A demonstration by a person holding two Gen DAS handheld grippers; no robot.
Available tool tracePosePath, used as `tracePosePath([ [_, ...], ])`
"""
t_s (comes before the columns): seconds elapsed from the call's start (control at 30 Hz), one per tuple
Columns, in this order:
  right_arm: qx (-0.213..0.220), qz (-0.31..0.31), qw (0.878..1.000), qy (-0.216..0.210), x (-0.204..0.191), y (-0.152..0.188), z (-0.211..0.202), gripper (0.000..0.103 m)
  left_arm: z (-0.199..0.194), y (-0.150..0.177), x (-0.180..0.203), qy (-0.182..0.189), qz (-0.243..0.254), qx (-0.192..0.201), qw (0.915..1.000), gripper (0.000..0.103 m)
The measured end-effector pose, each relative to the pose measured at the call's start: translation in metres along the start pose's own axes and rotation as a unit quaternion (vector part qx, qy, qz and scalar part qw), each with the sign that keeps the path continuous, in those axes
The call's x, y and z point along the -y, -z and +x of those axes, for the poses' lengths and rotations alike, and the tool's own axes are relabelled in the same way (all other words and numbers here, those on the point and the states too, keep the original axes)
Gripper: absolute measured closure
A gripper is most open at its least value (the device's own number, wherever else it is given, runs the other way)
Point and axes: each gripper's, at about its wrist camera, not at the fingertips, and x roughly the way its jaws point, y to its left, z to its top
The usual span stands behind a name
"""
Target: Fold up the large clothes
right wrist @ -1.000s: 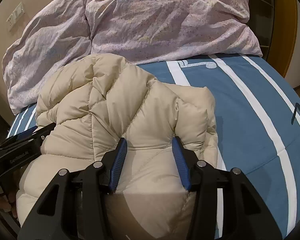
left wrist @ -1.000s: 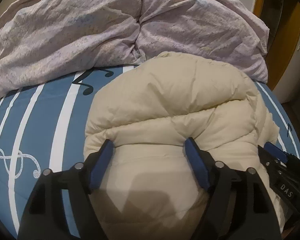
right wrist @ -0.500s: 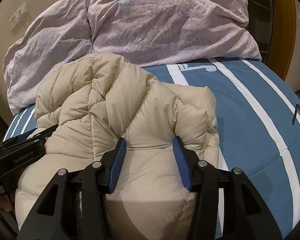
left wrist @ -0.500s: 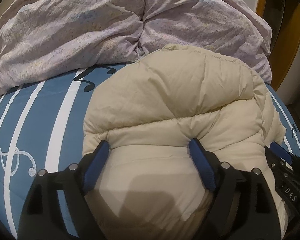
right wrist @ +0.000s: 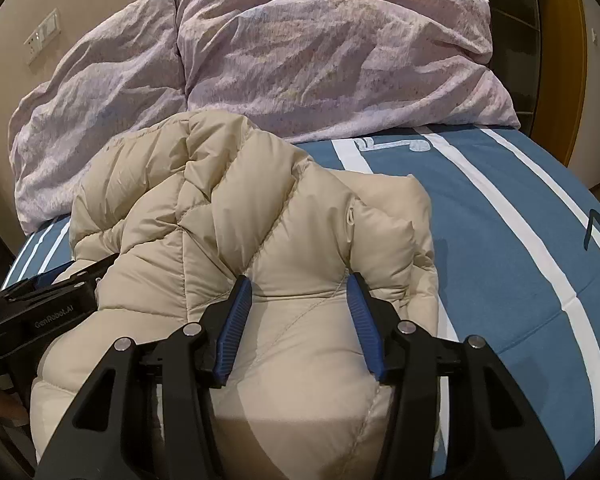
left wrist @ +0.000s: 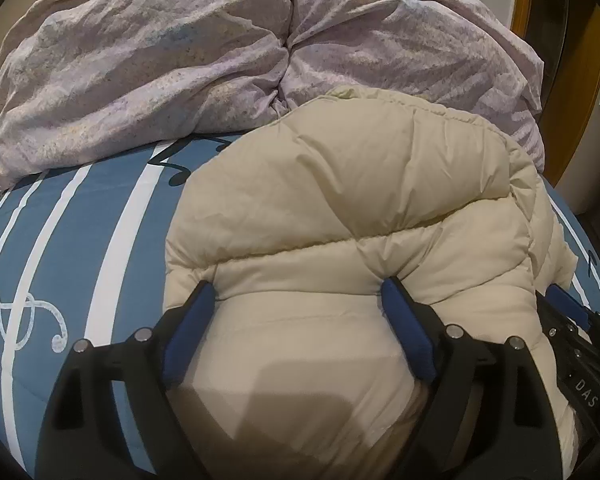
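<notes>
A puffy beige down jacket [left wrist: 340, 200] lies folded in a thick bundle on the blue striped bed sheet [left wrist: 60, 240]. My left gripper [left wrist: 296, 286] has its blue pads pressed into the near bulge of the jacket, and its jaws are opening with the padding still swelling between them. My right gripper [right wrist: 299, 280] is shut on another near fold of the jacket [right wrist: 220, 208], its pads denting the quilting. Each gripper shows in the other's view: the right gripper [left wrist: 572, 344] at the right edge, the left gripper [right wrist: 48, 300] at the left edge.
A crumpled lilac duvet [right wrist: 320, 60] fills the head of the bed behind the jacket. Blue sheet [right wrist: 500, 220] with white stripes spreads to the right. A wooden door frame [left wrist: 556, 40] stands at the far right, a wall socket [right wrist: 42, 40] at the upper left.
The left gripper's pads have spread wider apart on the jacket's bulge, and the padding has puffed out between them. The right gripper and its fold look about the same.
</notes>
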Motion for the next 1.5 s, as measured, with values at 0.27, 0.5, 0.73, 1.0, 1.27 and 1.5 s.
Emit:
tracePosePath([
  [0.27, 0.005, -0.003, 1.0, 0.005, -0.001, 0.0, 0.0, 0.05, 0.002, 0.002, -0.001, 0.0, -0.003, 0.01, 0.9999, 0.016],
  [0.5, 0.005, -0.004, 1.0, 0.005, -0.001, 0.0, 0.001, 0.049, 0.005, 0.004, -0.002, 0.004, -0.009, 0.014, 0.9998, 0.015],
  [0.73, 0.002, -0.004, 1.0, 0.002, 0.0, -0.001, 0.003, 0.048, 0.008, 0.004, -0.004, 0.006, -0.015, 0.011, 0.9998, 0.013],
  [1.0, -0.025, -0.002, 1.0, 0.005, -0.001, -0.005, 0.012, 0.048, 0.01, 0.002, -0.002, -0.006, -0.012, 0.003, 0.9999, 0.013],
  [1.27, -0.095, -0.031, 0.995, -0.002, -0.002, -0.022, 0.012, 0.043, -0.009, -0.005, -0.012, -0.001, -0.03, -0.039, 0.9988, 0.013],
  [1.5, -0.108, 0.049, 0.991, -0.066, 0.043, -0.042, -0.023, 0.015, -0.053, -0.001, -0.05, 0.027, -0.074, -0.037, 0.9962, 0.015],
])
